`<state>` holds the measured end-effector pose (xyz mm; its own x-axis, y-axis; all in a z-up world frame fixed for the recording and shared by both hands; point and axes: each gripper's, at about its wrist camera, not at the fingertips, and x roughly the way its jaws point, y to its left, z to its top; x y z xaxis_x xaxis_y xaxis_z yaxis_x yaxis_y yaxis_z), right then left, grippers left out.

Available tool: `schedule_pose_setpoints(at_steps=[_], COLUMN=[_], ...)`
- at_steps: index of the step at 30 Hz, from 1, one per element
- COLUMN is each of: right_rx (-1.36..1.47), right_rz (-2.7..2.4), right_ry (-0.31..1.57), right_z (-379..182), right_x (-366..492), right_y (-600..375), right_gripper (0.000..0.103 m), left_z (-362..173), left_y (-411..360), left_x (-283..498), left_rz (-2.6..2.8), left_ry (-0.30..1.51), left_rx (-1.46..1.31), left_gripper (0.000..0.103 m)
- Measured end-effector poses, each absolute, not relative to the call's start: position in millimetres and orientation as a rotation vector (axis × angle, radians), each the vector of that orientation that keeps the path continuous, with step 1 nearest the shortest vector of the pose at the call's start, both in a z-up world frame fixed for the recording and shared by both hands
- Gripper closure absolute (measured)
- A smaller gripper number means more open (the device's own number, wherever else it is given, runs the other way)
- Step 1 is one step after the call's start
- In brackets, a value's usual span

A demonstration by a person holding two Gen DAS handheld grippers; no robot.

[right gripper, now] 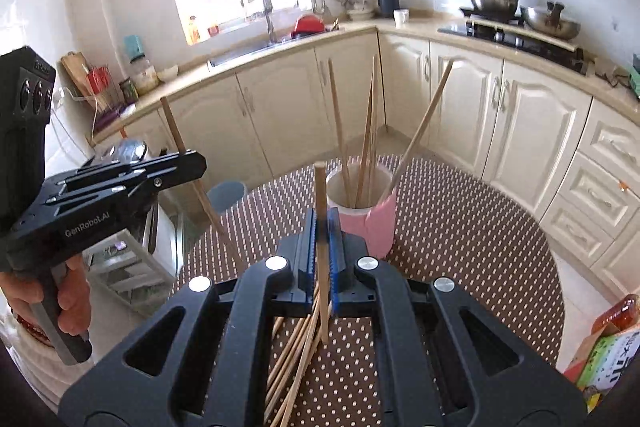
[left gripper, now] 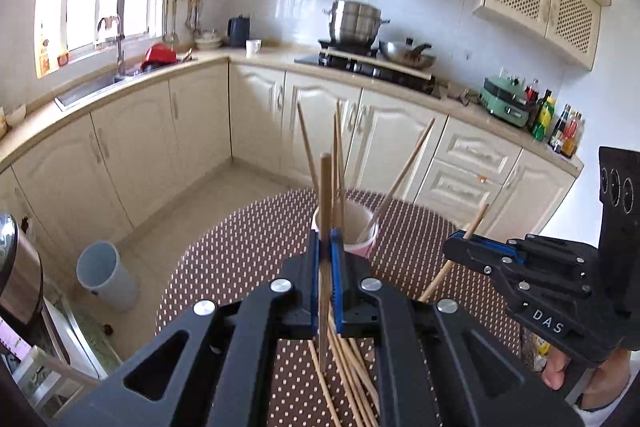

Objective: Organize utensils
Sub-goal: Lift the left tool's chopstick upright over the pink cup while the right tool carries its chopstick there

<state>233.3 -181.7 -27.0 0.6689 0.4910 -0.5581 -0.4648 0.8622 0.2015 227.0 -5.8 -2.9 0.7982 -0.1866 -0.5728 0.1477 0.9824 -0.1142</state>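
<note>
A pink and white cup (left gripper: pixel 364 231) (right gripper: pixel 366 215) stands on the round dotted table (left gripper: pixel 248 251) (right gripper: pixel 460 227) with several wooden chopsticks leaning in it. My left gripper (left gripper: pixel 327 243) is shut on one upright chopstick (left gripper: pixel 325 195), held above the table just short of the cup. My right gripper (right gripper: pixel 323 227) is shut on another upright chopstick (right gripper: pixel 321 195), also near the cup. Each gripper shows in the other's view, the right gripper (left gripper: pixel 464 237) and the left gripper (right gripper: pixel 196 159), both gripping a stick. Several loose chopsticks (left gripper: pixel 352 379) (right gripper: pixel 296 355) lie on the table below the grippers.
Cream kitchen cabinets and a counter curve behind, with a sink (left gripper: pixel 92 87), a hob with a steel pot (left gripper: pixel 354 23) and a wok (left gripper: pixel 408 55). A grey bin (left gripper: pixel 104 281) stands on the floor left of the table. A packet (right gripper: pixel 608 359) lies at the table's right edge.
</note>
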Motion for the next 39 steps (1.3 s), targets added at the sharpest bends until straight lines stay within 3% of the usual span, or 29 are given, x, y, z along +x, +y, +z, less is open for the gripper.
schedule_pose_setpoints(at_steps=[22, 39], right_rx=[0.075, 0.111], right_rz=[0.496, 0.457], right_ry=[0.347, 0.438], right_z=[61.7, 6.4], right_x=[258.0, 294.2], right_y=[-184.9, -190.4], right_gripper=[0.097, 0.097], left_z=[67.6, 6.5], left_y=[-15.7, -34.6], left_x=[285.9, 317.5], left_rz=[-0.168, -0.193], left_ry=[0.369, 0.429], left_rx=[-0.194, -0.128], left_gripper=[0.097, 0.097])
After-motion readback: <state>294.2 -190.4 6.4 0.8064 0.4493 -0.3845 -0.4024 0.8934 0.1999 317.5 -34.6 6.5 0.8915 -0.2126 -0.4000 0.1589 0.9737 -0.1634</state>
